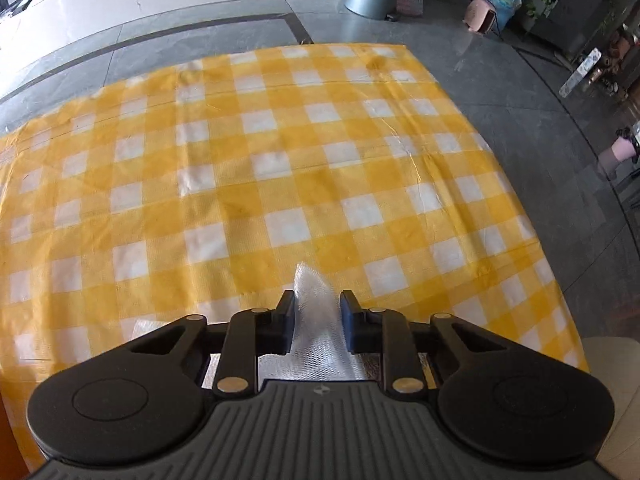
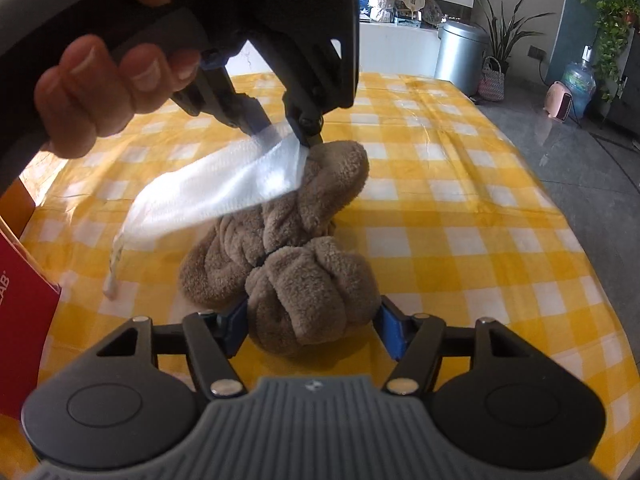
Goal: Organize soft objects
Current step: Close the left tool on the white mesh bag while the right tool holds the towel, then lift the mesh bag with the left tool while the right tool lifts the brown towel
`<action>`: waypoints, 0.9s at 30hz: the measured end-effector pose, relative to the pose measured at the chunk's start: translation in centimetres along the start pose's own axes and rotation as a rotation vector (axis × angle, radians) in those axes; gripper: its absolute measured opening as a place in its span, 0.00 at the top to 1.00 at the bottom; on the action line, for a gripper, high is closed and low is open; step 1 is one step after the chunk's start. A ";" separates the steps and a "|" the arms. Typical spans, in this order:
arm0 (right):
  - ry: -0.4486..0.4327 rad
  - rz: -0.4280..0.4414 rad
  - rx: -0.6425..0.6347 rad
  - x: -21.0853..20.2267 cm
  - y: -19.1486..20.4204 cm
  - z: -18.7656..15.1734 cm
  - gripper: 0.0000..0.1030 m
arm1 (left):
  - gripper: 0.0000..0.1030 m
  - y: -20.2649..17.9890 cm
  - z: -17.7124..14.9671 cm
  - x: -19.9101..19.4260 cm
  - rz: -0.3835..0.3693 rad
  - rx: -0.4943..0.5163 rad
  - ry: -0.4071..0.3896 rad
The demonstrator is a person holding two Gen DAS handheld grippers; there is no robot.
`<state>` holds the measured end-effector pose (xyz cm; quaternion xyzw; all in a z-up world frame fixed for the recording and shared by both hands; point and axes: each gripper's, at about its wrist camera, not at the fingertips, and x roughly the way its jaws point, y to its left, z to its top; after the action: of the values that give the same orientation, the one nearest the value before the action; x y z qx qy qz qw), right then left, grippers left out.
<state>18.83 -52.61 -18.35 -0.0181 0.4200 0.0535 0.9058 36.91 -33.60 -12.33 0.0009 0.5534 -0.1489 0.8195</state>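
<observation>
Brown plush towel, twisted into a knotted bundle, was seen lying mid-desk on the yellow checked cloth. White mesh cloth was draped over the bundle's far end, one corner lifted, a drawstring trailing off its left edge.

Step in hand, as judged: white cloth being peeled off the towel so the two could be sorted separately. Next move would call for the cloth to be lifted up and away while the towel is kept pinned; snagging on the plush was judged the main risk.

Left claw: nearly closed, pinched on the corner of the white cloth; in the left wrist view the fabric was seen bunched between the pads.

Right claw: held wide, near lobe of the towel between its pads, both pads apparently touching the plush. Firm squeeze could not be confirmed.

Red box was noted at the left desk edge.
</observation>
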 end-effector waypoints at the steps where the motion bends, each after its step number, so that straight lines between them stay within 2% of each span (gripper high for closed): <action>1: 0.001 -0.003 -0.008 0.0 0.1 0.0 0.38 | 0.82 0.1 -0.1 -0.2 0.000 0.013 -0.004; 7: 0.007 -0.009 -0.019 0.0 0.3 0.1 0.38 | 0.85 0.2 -0.8 -2.1 0.033 0.067 -0.039; 9: -0.017 -0.038 -0.042 -0.2 0.7 0.2 0.30 | 0.85 0.2 -1.1 -2.5 0.039 0.088 -0.043; 12: -0.120 -0.110 -0.083 -1.0 1.8 0.5 0.21 | 0.85 0.1 -1.7 -3.1 0.053 0.110 -0.051; 15: -0.109 -0.098 -0.120 -0.4 2.5 0.7 0.22 | 0.85 0.0 -2.3 -4.0 0.079 0.155 -0.093; 17: -0.066 -0.103 -0.138 0.5 2.8 0.6 0.25 | 0.85 -0.1 -2.7 -4.8 0.092 0.187 -0.119; 18: -0.064 -0.102 -0.139 0.6 2.8 0.5 0.32 | 0.85 -0.1 -2.8 -5.2 0.092 0.197 -0.128; 21: -0.091 -0.077 -0.102 -0.2 2.4 0.8 0.45 | 0.85 0.3 -3.2 -6.8 0.072 0.199 -0.161; 27: -0.102 -0.093 -0.180 -0.7 3.8 0.4 0.51 | 0.86 0.8 -5.4 -10.6 0.054 0.283 -0.263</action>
<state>18.21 -48.89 -17.51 -0.1163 0.3655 0.0499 0.9222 28.58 -29.41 -4.93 0.1113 0.4149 -0.2019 0.8802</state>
